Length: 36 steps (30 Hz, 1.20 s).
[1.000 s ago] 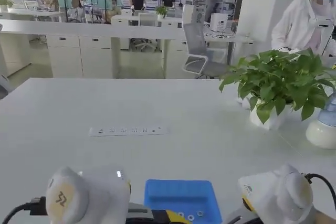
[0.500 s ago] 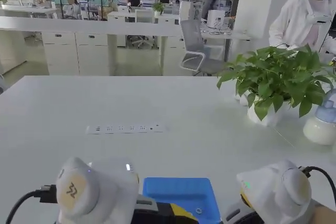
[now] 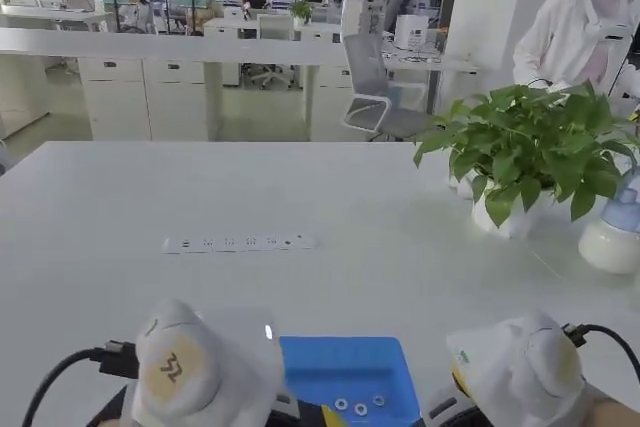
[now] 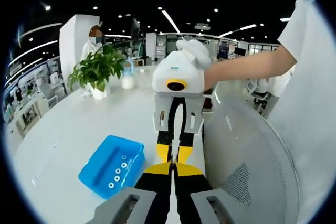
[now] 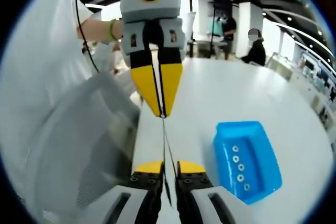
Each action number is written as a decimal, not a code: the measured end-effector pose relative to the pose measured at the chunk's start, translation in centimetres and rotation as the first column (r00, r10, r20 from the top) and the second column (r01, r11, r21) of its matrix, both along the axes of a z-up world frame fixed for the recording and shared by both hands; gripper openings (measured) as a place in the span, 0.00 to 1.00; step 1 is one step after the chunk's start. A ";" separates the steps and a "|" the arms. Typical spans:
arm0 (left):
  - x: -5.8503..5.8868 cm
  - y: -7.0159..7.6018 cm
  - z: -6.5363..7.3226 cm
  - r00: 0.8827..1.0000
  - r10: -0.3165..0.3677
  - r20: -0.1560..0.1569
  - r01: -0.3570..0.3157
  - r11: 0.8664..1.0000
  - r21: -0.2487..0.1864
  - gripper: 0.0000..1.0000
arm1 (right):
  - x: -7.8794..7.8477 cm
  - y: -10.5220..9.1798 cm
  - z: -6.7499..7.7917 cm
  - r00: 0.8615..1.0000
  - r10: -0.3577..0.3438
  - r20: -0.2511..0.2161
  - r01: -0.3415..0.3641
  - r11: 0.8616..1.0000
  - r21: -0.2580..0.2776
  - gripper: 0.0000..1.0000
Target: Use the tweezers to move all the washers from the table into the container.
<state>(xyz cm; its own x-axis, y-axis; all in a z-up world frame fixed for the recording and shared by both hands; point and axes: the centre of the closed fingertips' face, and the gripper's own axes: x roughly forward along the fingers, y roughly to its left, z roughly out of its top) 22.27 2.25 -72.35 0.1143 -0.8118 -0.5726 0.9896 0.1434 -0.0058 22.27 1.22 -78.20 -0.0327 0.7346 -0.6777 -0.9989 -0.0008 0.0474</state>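
- Tweezers [image 5: 164,145]: thin metal, off the table [image 5: 236,87], spanning btwn the two grippers. Long axis runs straight along the line from one set of jaws to the other.
- The 2 arms meet at the L gripper end and spread slightly toward the R gripper.
- Left gripper [image 5: 161,111]: yellow jaw tips pinched together on the tweezers' joined end.
- Right gripper [image 5: 164,169]: jaws drawn in w/ narrow gap, clamped on the tweezers' arms.
- Grippers face each other tip to tip, near the table's front edge.
- Container [image 5: 262,174]: blue tray, flat on the table, just beside the grippers; in head view it sits btwn them.
- Washers [image 5: 240,166]: 5 in a row inside the container, along its long axis.
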 end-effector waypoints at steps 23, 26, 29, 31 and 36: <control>0.2 0.4 -5.1 0.995 -0.059 -0.084 0.073 0.982 0.175 0.00 | 0.4 -0.3 -4.8 0.969 -0.248 -0.003 0.248 0.969 0.016 0.17; 0.1 0.8 -5.6 0.995 -0.069 -0.076 0.084 0.974 0.212 0.00 | 0.1 -0.9 -4.1 0.960 -0.280 -0.006 0.280 0.960 0.031 0.20; -0.2 1.4 -6.4 0.993 -0.066 -0.096 0.088 0.966 0.242 0.00 | 0.4 -1.6 -2.3 0.932 -0.362 0.021 0.359 0.930 0.083 0.23; -0.1 2.0 -7.1 0.993 -0.056 -0.105 0.082 0.961 0.266 0.00 | 0.6 -2.2 -0.5 0.903 -0.429 0.038 0.419 0.896 0.149 0.24; -0.3 3.0 -9.0 0.991 -0.051 -0.123 0.091 0.935 0.343 0.00 | 0.4 -4.6 2.9 0.824 -0.562 0.065 0.538 0.814 0.216 0.29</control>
<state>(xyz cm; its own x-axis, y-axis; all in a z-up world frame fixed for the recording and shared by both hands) 21.96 5.24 -81.38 -0.0161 -0.5640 -0.8256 0.9933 0.0857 -0.0779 22.64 -3.35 -75.28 0.4869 0.7139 -0.5033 -0.8322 0.5542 -0.0189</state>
